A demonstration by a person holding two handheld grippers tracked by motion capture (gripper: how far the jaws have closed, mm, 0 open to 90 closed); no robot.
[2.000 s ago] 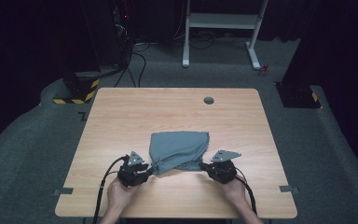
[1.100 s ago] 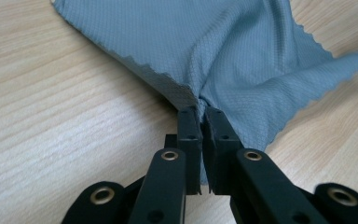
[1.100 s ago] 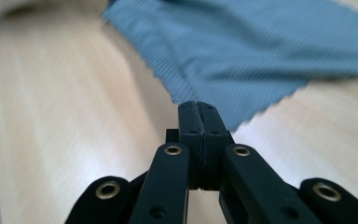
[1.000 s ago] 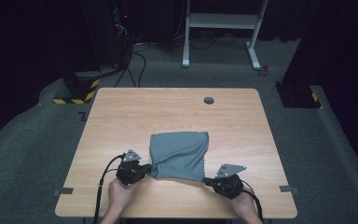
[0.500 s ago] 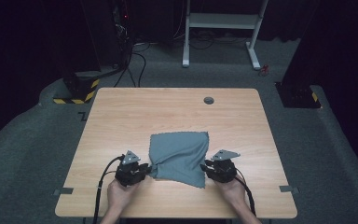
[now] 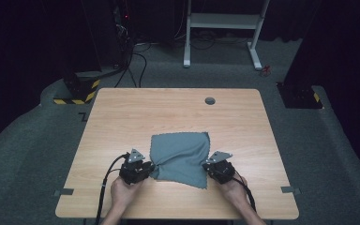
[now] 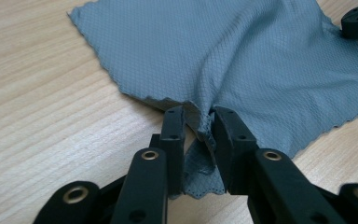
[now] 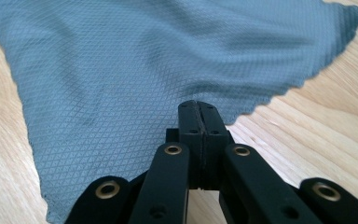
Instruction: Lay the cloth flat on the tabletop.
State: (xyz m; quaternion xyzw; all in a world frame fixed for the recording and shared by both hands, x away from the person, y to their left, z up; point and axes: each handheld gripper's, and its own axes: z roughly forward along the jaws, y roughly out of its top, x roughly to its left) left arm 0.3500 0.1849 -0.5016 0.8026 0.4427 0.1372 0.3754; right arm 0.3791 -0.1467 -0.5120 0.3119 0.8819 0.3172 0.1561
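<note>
- At the left of the table (image 6: 122, 112) our left gripper (image 7: 199, 122) sits at the near left corner of the grey cloth (image 6: 182, 157). Its jaws stand a little apart with a bunched tuck of the cloth's edge between them; they have just been closing a touch, and the pads look to be pinching that fold, which stands up off the wood.
- In the middle, the cloth lies on the near half of the table between our two hands. Its far edge rests flat; the near left part is drawn into folds that run toward the left jaws.
- At the right, our right gripper (image 8: 199, 108) has its jaws fully together at the cloth's near right edge. They have just opened and snapped closed again. We cannot tell whether any fabric is caught between them: the cloth (image 8: 135, 65) begins right at the tips.
- Judging progress: the left corner seems secured, the right corner doubtful. Lifting, spreading or folding the cloth is all still ahead.
</note>
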